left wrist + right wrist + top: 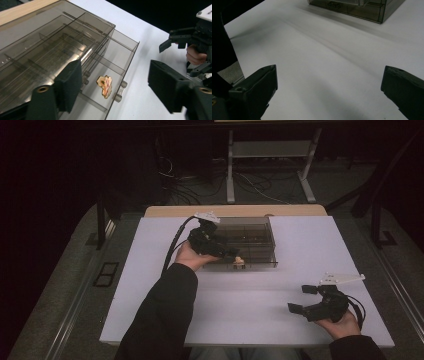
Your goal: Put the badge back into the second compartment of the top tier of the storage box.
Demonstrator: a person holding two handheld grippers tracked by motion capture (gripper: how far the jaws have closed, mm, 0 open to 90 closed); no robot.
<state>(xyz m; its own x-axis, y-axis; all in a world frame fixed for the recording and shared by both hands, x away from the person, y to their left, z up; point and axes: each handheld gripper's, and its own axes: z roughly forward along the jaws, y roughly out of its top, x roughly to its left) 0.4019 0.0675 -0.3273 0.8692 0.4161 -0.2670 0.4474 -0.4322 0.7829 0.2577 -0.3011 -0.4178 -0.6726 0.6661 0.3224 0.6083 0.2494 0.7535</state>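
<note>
Two grippers work over the white table [165, 315]. Nearest, the right gripper [301, 298] rests with jaws spread, nothing between them. Farther off, the left gripper [231, 253] hangs with jaws parted above the smoky drawer box [260, 245]. Its own view reveals a small tan charm [105, 86] lying in the pulled-out drawer, long axis running roughly along the drawer's front wall.

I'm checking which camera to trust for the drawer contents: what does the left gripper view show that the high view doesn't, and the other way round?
Left gripper view: the small gold-and-pink trinket lying in the pulled-out drawer's compartment, with dividers visible. High view: the whole white table, both forearms, floor cables. Both share the smoky clear drawer box, the open left gripper and the open right gripper.
</note>
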